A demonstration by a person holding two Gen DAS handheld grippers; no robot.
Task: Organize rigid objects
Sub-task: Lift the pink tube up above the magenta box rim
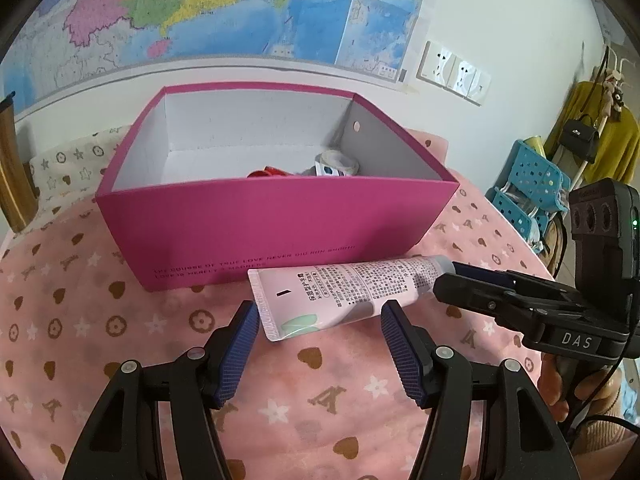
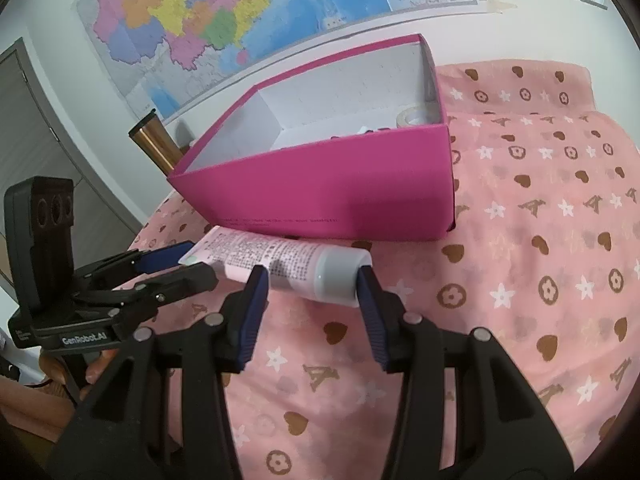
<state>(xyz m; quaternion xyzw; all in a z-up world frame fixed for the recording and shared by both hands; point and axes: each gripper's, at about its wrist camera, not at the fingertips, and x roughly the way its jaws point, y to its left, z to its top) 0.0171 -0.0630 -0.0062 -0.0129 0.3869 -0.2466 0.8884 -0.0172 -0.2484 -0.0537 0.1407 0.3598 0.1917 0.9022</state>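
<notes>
Pink hand-cream tube [image 1: 344,292] lies flat on the pink patterned cloth [image 1: 120,320] covering the desk, just in front of the magenta box [image 1: 272,232], roughly parallel to its near wall.

Left gripper [image 1: 320,320]: fingers about half open, straddling the tube's crimped end. In its own view the left pad sits right against the crimp edge; the right pad looks close to the tube body, and contact on that side can't be confirmed. Not clamped.

Right gripper [image 2: 310,286]: fingers about half open around the grey cap [image 2: 340,278] end. The right pad is at the cap's edge, the left pad beside the printed body; whether they press, can't tell. In the left wrist view this gripper comes in from 3 o'clock with its tips at the cap.

Box is open-topped with a white interior. Inside, toward the far right corner: a roll of tape [image 1: 338,160], something red [image 1: 268,172] and a small white-and-blue item [image 1: 326,171], mostly hidden by the near wall.

Around: wall map [image 1: 200,8] at 12 o'clock, wall sockets [image 1: 454,68] at 2 o'clock, blue perforated basket [image 1: 528,184] at 3 o'clock, brown-gold tumbler [image 2: 154,144] at 10 o'clock in the right wrist view.
</notes>
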